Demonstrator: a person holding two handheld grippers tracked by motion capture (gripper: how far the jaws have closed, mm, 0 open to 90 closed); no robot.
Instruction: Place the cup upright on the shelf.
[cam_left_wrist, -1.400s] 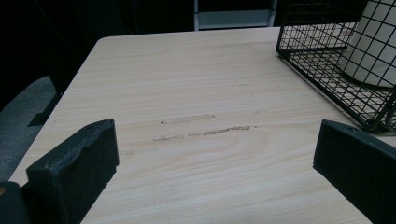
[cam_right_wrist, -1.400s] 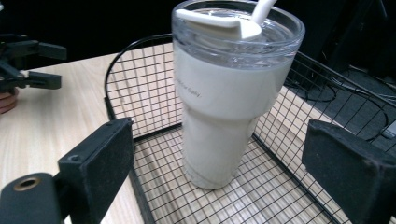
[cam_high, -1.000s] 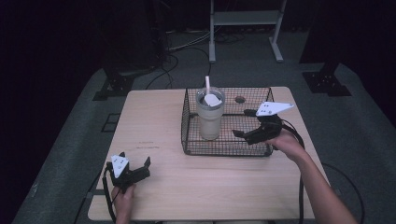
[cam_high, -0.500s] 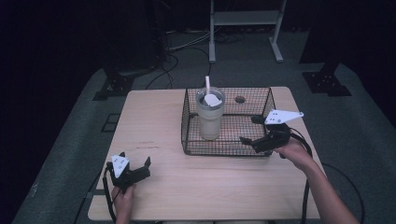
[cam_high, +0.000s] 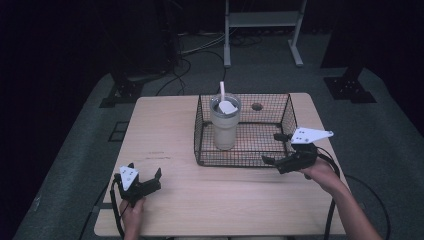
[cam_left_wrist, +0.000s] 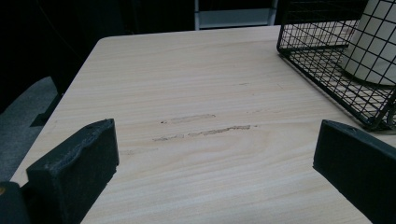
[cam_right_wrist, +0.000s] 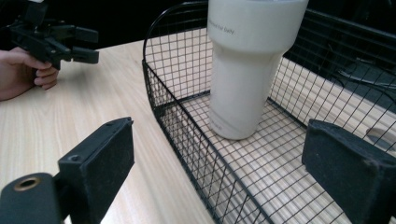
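A black wire basket (cam_high: 285, 120) stands on the right half of the wooden table (cam_high: 165, 130). Upright inside it, toward its left, is a cream tumbler (cam_high: 224, 127) with a white straw (cam_high: 222, 90). My right gripper (cam_high: 271, 148) is open at the basket's near right corner; in the right gripper view (cam_right_wrist: 219, 158) one jaw is outside the basket (cam_right_wrist: 187, 135) wall and the other over its floor, the tumbler (cam_right_wrist: 247, 70) ahead and untouched. My left gripper (cam_high: 145, 172) is open and empty at the table's near left. The left gripper view (cam_left_wrist: 215, 154) faces bare wood.
A small dark round thing (cam_high: 257, 106) lies at the back of the basket. The basket (cam_left_wrist: 327, 70) and tumbler (cam_left_wrist: 373, 46) lie to the far right of the left gripper. Beyond the table are a white rack's legs (cam_high: 227, 55) and cables (cam_high: 200, 47) on the floor.
My right gripper has drawn back from over the basket, toward the person and down to its near right corner. The left gripper and the tumbler have stayed put.
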